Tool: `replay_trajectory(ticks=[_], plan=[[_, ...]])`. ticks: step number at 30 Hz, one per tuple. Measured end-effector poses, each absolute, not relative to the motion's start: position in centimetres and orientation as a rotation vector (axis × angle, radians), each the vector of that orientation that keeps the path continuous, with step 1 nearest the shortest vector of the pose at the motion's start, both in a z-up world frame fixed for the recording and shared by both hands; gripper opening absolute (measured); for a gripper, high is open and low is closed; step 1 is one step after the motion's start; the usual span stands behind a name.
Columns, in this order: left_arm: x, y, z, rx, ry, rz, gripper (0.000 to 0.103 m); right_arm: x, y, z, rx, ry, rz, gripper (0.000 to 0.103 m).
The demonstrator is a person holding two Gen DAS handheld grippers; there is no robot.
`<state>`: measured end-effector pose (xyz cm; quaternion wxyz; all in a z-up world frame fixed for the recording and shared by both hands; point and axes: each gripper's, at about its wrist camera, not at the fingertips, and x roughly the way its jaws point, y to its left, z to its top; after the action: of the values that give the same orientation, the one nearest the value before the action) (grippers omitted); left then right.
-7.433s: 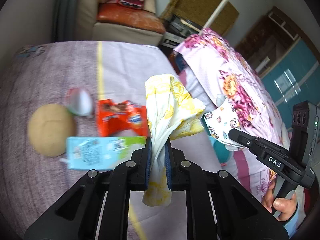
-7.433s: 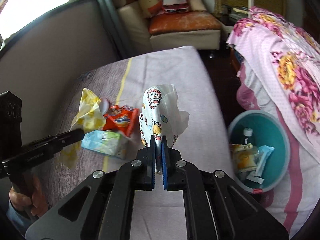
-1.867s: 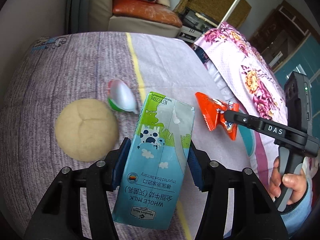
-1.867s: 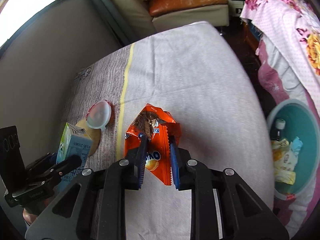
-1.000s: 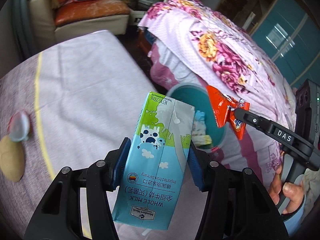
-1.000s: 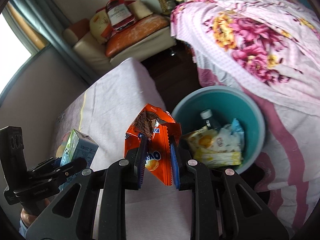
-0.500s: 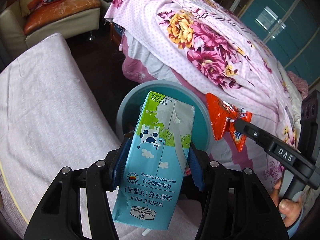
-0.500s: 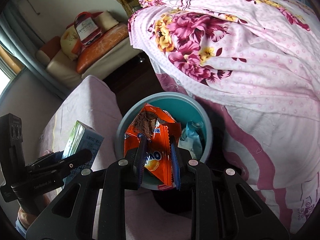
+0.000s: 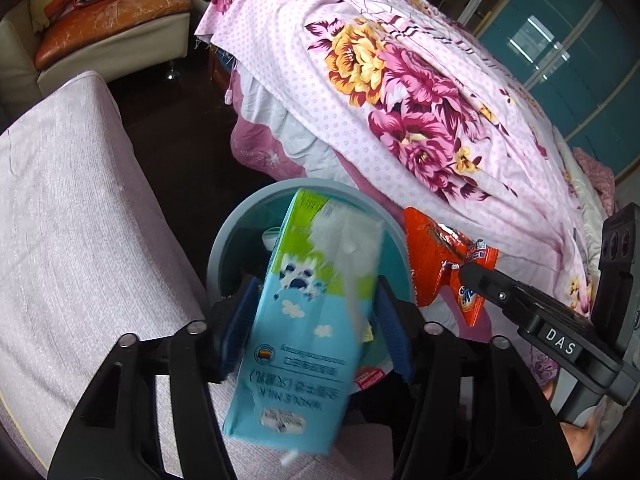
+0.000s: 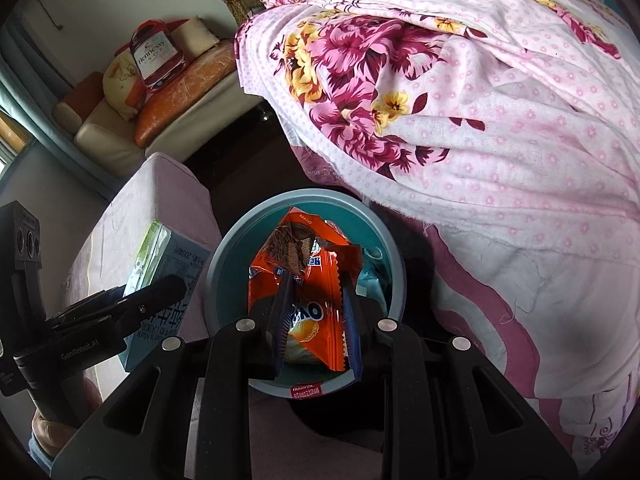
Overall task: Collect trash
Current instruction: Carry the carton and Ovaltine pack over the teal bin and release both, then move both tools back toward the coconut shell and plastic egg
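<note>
Both tongs hang over the teal bin (image 9: 224, 248) so trash falls in: the left tongs (image 9: 316, 328) have just been opening, pads clear of the blurred milk carton (image 9: 308, 320) between them at six o'clock of the bin, while the right tongs (image 10: 316, 316) pinch the orange wrapper (image 10: 316, 280) above it.

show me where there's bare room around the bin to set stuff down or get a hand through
Bare: the pale lilac bed cover left of the teal bin, and the dark floor strip between it and the floral quilt. Crowded: the bin mouth, with the milk carton and orange wrapper over it.
</note>
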<state>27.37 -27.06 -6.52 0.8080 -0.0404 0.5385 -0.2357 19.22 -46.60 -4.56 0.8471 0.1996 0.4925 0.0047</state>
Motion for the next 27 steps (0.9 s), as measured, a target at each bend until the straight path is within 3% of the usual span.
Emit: replay_trajectory(ticks=[2, 3, 15, 20, 23, 27], plan=[[27.5, -26.9, -6.5, -0.088, 1.144, -0.49, 0.087, 19.3, -46.4, -4.6, 0.418, 1.041, 0.007, 0.023], [27.5, -26.7, -6.3, -0.091, 1.133, -0.484, 0.089, 19.3, -46.3, -4.6, 0.418, 1.042, 0.005, 0.023], [26.0, -23.8, -7.1, -0.095, 1.168, -0.464, 0.091, 20.1, -44.6, -4.7, 0.397, 1.053, 0.014, 0.025], [25.1, -22.3, -7.2, -0.111, 1.169, -0.454, 0.091, 20.7, -43.6, -4.6, 0.387, 1.057, 0.032, 0.038], [24.7, -21.7, -7.4, -0.12, 1.17, -0.45, 0.092, 20.9, -42.9, -4.5, 0.381, 1.06, 0.037, 0.058], [24.2, -20.9, -7.6, -0.135, 1.174, -0.451, 0.092, 20.9, -42.3, -4.3, 0.39, 1.071, 0.029, 0.069]])
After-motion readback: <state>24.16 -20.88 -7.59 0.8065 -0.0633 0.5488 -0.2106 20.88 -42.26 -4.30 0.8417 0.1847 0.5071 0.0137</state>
